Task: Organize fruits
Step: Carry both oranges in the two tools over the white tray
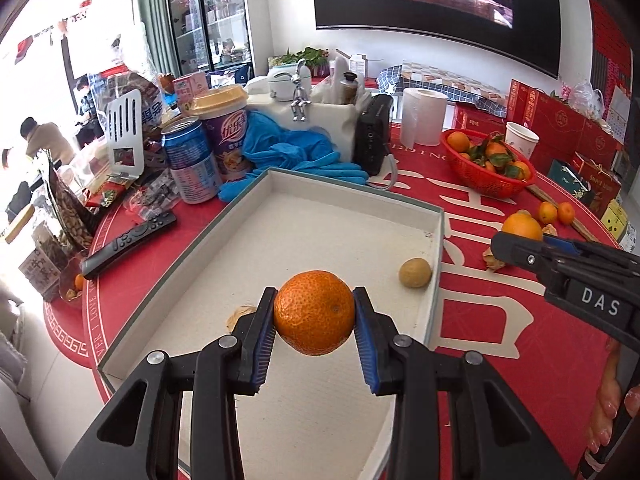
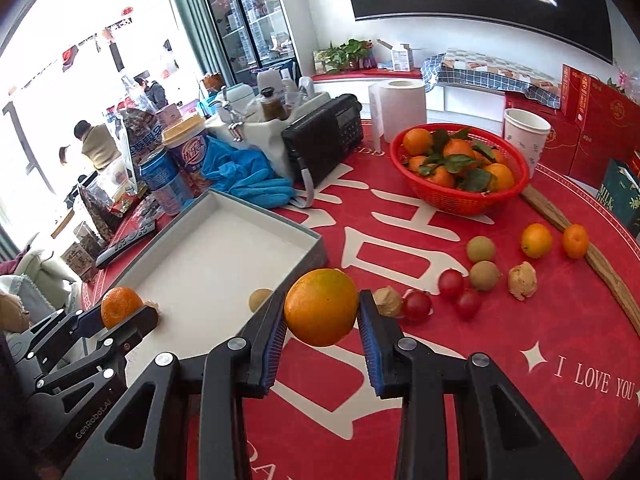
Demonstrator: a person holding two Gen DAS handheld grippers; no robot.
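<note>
My left gripper (image 1: 314,316) is shut on a mandarin (image 1: 314,312) and holds it above the shallow white tray (image 1: 438,240). A small tan longan (image 1: 415,273) lies in the tray near its right wall, and a walnut-like piece (image 1: 240,315) lies by my left finger. My right gripper (image 2: 322,318) is shut on a yellow-orange orange (image 2: 321,307), held above the red tablecloth just right of the tray (image 2: 316,242). In the right wrist view the left gripper (image 2: 120,316) with its mandarin (image 2: 120,309) shows at the left. Loose fruits lie on the cloth: cherry tomatoes (image 2: 451,283), longans (image 2: 481,249), small oranges (image 2: 536,241).
A red basket (image 2: 456,196) of leafy mandarins stands at the back right, with a paper cup (image 2: 525,136) and a paper roll (image 2: 397,108) nearby. A radio (image 2: 324,140), blue gloves (image 2: 248,178), cans, snack bags and a remote (image 1: 128,244) crowd the tray's far and left sides.
</note>
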